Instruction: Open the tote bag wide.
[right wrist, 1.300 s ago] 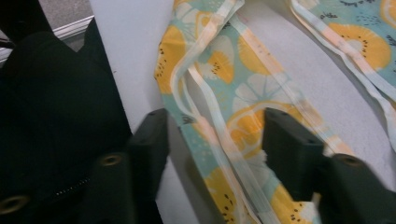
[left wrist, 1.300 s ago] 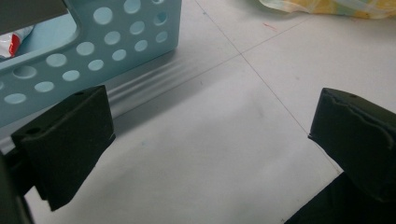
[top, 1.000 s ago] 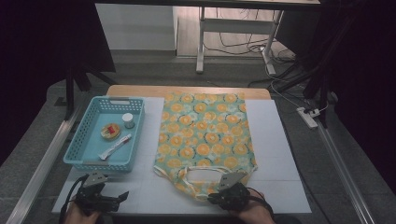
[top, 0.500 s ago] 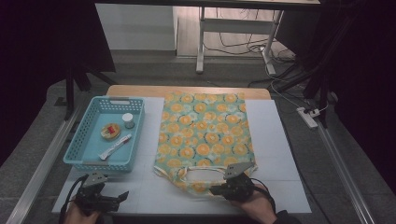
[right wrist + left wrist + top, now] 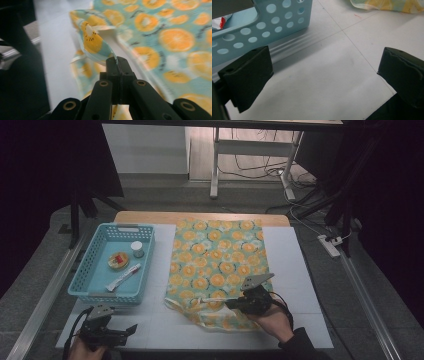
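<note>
A cloth bag [image 5: 217,255] printed with orange slices on teal lies flat in the middle of the white table top. My right gripper [image 5: 231,303] is over its near edge, shut on a fold of the fabric. In the right gripper view the closed jaws [image 5: 117,60] pinch the bag's edge [image 5: 96,43], which rises off the table. My left gripper [image 5: 131,330] rests at the front left, apart from the bag. Its jaws [image 5: 324,72] stand open over bare table with nothing between them.
A light blue perforated basket [image 5: 100,292] stands left of the bag, close to the left gripper [image 5: 274,22]. It holds a white tube [image 5: 124,277], a small round jar [image 5: 136,248] and a round yellow-and-red item [image 5: 118,260]. Metal rails run along both table sides.
The right gripper has moved away from the person and upward with the bag's near edge in its jaws, bunching that edge. The left gripper has stayed put.
</note>
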`<state>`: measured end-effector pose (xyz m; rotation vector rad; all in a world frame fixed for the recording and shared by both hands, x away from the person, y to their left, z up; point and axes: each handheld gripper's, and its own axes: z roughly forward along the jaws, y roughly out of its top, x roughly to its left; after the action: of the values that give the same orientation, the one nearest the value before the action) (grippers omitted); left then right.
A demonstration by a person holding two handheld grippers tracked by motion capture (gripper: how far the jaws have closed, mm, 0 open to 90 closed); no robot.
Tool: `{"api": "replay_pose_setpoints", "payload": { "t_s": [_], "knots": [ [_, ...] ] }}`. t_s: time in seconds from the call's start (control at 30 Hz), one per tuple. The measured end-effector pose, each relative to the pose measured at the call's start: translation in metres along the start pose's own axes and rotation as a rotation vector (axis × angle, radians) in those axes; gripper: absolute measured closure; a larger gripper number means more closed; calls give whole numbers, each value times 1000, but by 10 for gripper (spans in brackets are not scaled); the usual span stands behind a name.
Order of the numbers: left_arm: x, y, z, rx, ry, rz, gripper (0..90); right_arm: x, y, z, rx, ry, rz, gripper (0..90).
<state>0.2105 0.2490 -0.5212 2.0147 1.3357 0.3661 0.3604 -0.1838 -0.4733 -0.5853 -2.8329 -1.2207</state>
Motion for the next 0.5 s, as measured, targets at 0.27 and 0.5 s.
{"api": "replay_pose_setpoints", "payload": {
  "t_s": [0.27, 0.5],
  "knots": [
    [0, 0, 0, 0, -1, 0, 0, -24, 12, 5, -4, -48, -1, 899],
    [0, 0, 0, 0, -1, 1, 0, -48, 29, 6, -21, -104, 4, 899]
  ]
}}
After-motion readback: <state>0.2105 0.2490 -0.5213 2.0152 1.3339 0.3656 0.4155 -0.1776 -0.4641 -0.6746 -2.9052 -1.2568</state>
